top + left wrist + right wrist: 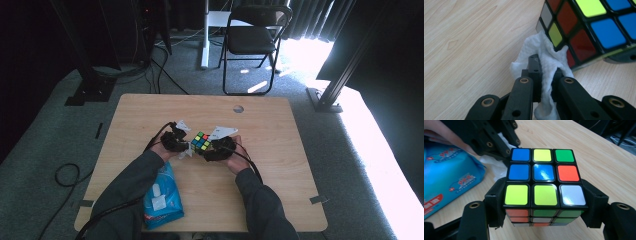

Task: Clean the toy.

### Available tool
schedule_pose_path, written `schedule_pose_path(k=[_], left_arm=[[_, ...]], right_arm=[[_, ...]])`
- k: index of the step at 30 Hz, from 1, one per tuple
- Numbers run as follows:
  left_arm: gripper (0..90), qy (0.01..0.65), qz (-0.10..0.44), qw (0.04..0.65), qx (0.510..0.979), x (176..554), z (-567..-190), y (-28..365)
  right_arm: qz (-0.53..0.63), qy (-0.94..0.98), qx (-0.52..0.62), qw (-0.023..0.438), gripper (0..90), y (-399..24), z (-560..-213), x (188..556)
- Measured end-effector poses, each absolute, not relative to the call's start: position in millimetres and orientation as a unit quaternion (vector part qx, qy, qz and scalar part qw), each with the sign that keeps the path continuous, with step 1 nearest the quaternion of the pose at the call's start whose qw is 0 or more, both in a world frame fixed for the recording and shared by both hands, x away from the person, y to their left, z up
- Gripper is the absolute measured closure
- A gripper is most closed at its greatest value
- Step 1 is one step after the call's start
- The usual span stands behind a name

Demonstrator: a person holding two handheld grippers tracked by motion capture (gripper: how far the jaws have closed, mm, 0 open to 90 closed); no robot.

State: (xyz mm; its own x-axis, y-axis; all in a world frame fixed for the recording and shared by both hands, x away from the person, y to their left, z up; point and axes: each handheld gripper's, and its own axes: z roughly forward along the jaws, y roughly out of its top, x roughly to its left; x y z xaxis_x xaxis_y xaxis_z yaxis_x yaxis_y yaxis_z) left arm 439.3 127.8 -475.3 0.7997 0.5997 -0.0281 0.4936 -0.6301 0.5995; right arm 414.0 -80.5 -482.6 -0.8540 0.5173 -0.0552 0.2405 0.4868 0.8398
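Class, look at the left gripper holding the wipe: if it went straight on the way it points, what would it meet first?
The cube. The left gripper points at its side, and the wipe pinched in its jaws seems to touch it already, though depth is hard to judge.

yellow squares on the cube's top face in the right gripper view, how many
3 on the cube: one in the middle of the far row, two in the near row, left and middle. Other faces may hide more.

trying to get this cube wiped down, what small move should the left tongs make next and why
Probably slide the white wipe across the cube side it meets. The left tongs are shut on the wipe, whose tip sits at the cube's lower edge, and the right tongs clamp the cube steady above the table.
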Motion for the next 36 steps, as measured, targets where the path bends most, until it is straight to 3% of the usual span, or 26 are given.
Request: schedule_pose_path(k=[20, 36], left_arm=[[86.3, 0.323, 0.079, 0.333, 0.882, 442.6, -469.4, 136.1], [86.2, 0.309, 0.086, 0.363, 0.875, 435.2, -452.9, 141.9]], right_arm=[[0.457, 0.863, 0.177, 0.122, 34.3, -67.2, -485.4, 402.6], [0.446, 0.867, 0.182, 0.128, 34.3, -67.1, -488.3, 406.0]])
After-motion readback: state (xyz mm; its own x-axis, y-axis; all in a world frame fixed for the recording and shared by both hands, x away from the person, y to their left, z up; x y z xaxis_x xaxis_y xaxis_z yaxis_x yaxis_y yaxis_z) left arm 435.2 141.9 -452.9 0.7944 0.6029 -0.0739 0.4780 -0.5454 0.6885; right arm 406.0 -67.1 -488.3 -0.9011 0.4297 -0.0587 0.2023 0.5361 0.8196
